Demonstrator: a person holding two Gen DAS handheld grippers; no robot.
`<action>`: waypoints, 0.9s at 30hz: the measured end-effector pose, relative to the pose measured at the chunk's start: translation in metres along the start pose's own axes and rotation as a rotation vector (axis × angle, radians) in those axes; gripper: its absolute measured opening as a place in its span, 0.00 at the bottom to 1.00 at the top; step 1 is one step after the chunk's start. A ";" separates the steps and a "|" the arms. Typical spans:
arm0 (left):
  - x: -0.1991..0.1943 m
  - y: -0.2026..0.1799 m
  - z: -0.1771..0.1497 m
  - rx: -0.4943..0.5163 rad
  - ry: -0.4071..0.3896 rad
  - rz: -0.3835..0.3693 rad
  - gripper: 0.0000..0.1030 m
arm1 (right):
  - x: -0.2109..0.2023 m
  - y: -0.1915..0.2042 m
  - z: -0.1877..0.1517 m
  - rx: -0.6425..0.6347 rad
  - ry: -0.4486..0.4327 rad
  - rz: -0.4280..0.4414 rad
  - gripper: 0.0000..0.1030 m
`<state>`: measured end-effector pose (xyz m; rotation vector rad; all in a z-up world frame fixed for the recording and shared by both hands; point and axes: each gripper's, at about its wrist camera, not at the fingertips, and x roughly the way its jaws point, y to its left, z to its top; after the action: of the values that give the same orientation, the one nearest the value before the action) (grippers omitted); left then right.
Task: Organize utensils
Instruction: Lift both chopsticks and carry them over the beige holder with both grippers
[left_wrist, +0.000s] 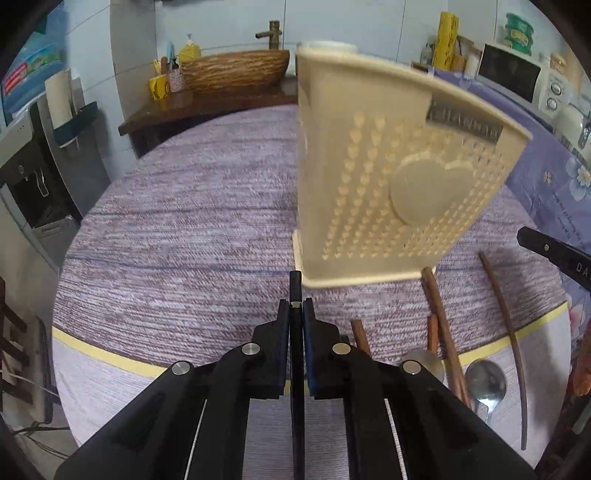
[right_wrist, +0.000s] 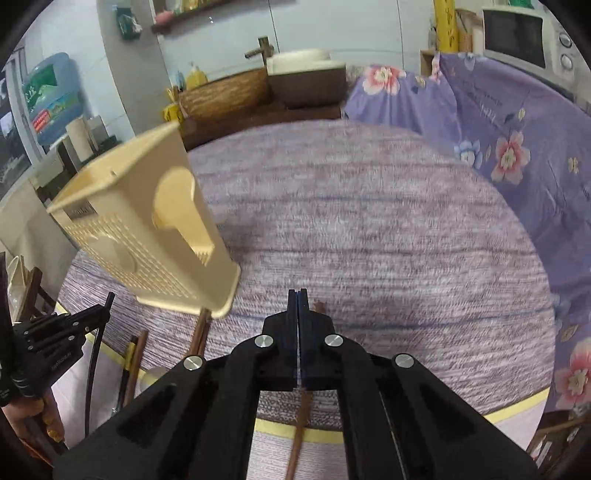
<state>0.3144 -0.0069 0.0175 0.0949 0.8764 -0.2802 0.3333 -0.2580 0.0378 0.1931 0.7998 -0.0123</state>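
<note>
A cream perforated utensil holder (left_wrist: 388, 184) stands upright on the purple woven mat (left_wrist: 184, 221). My left gripper (left_wrist: 295, 306) is shut on a thin black chopstick (left_wrist: 296, 387), whose tip pokes out just short of the holder's base. Brown wooden chopsticks (left_wrist: 441, 325) and two metal spoons (left_wrist: 485, 380) lie right of it at the mat's front edge. My right gripper (right_wrist: 297, 295) is shut with nothing visible between its pads. A brown chopstick (right_wrist: 297, 435) lies on the mat beneath it. In the right wrist view, the holder (right_wrist: 147, 229) is up on the left.
A purple floral cloth (right_wrist: 517, 155) covers the right side, with a microwave (left_wrist: 513, 74) behind. A wooden basin (left_wrist: 236, 70) and tap sit at the back, a water dispenser (left_wrist: 37, 173) on the left. A hand (right_wrist: 44, 417) holds the left gripper (right_wrist: 92, 317).
</note>
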 end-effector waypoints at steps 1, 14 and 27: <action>-0.003 0.001 0.002 -0.005 -0.009 0.002 0.08 | -0.001 0.001 0.001 -0.011 0.001 -0.005 0.01; -0.009 0.001 0.001 -0.009 -0.017 0.004 0.08 | 0.039 -0.008 -0.024 0.009 0.144 -0.113 0.40; -0.015 0.004 0.003 -0.021 -0.051 0.000 0.08 | 0.056 0.004 -0.031 -0.048 0.117 -0.157 0.09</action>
<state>0.3086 -0.0010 0.0303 0.0682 0.8288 -0.2719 0.3506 -0.2456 -0.0223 0.0859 0.9293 -0.1308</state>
